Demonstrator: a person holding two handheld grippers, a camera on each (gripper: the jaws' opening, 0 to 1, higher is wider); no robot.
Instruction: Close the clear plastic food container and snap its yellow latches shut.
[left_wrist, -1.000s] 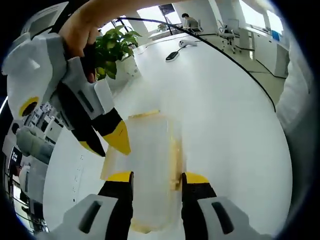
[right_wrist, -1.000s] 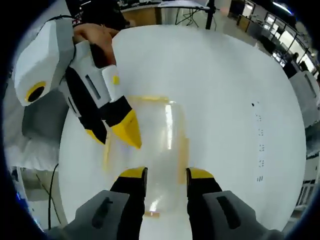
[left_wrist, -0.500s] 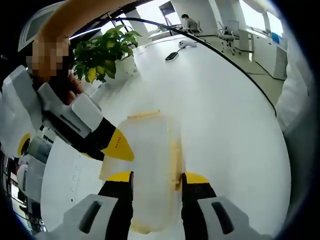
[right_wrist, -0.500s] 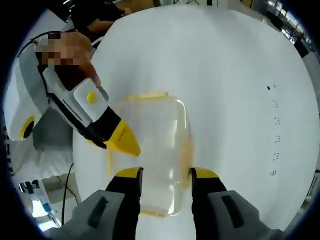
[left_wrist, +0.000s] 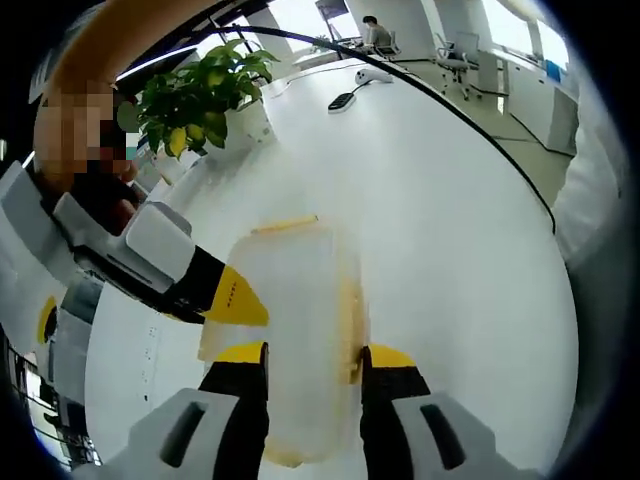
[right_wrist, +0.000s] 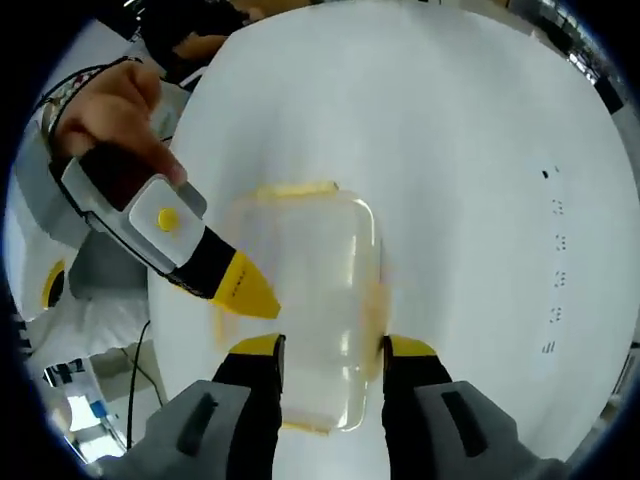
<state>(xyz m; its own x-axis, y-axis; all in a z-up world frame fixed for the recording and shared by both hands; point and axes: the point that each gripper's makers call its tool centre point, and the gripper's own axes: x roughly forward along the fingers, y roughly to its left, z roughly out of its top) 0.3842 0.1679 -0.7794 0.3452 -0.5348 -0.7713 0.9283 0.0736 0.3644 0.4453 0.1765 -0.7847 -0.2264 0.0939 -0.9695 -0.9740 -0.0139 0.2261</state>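
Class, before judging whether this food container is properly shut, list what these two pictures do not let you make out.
- Latch state: the yellow latches on the container are blurred in both views.
- Container's near end: left gripper covers it in the left gripper view.
- Container's left edge: the other gripper overlaps it in the right gripper view.

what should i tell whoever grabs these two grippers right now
Left gripper: jaws open, straddling the near end of the clear plastic food container on the round white table.
Right gripper: jaws open, straddling the container's opposite end; its yellow tip also shows in the left gripper view at the container's side.
Container: lid appears to sit on the box. Yellow latches show along the edges; whether any are snapped cannot be told.
Left: check each latch and press down any not shut.
Nearby: potted green plant at the table's far edge.
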